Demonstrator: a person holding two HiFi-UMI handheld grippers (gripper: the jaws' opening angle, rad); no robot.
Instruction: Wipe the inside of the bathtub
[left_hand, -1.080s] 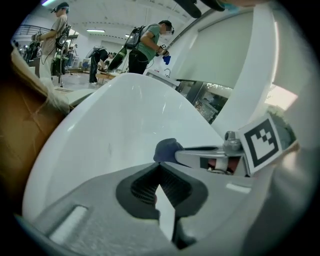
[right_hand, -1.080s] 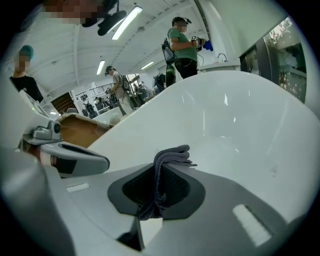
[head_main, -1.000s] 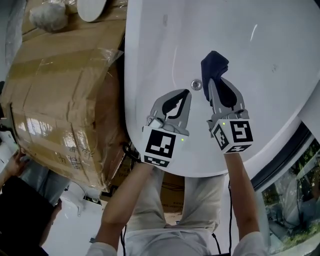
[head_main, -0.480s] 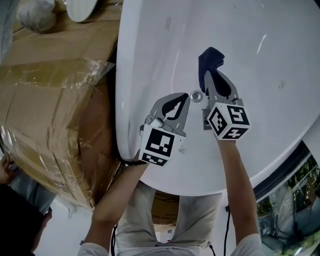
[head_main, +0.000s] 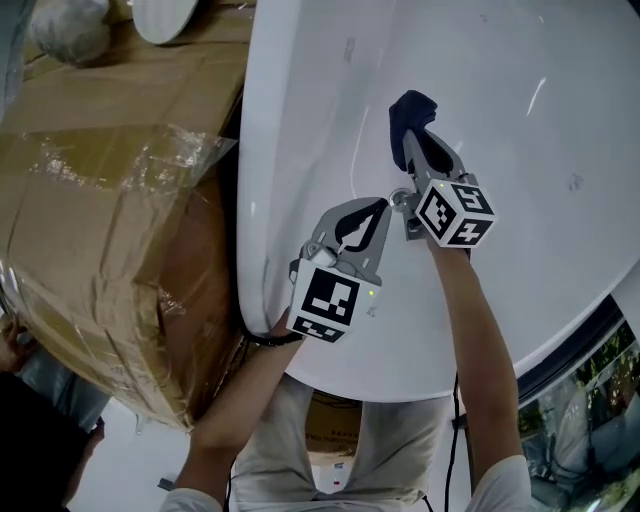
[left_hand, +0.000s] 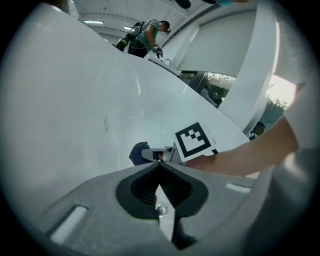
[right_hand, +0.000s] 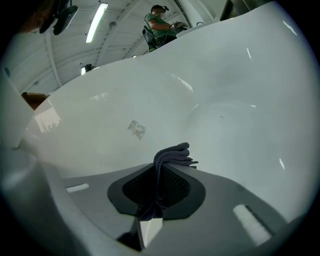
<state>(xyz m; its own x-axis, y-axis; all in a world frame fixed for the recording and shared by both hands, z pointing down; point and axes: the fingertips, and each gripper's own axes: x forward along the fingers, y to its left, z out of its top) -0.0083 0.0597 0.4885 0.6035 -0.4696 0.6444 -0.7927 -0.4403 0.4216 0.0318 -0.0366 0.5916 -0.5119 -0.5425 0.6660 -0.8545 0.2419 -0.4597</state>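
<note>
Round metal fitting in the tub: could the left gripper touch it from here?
Probably yes. The left gripper, jaws shut and empty, has its tips right beside the round metal fitting, nothing between. The right gripper, shut on the cloth, crowds its other side.

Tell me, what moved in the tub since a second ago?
The right claw, shut on the dark cloth, slid forward over the bathtub's white inside, away from the person and past the round metal fitting. Nothing was grabbed or let go. The left claw stayed shut and empty beside that fitting, and the cloth stayed pinched.
</note>
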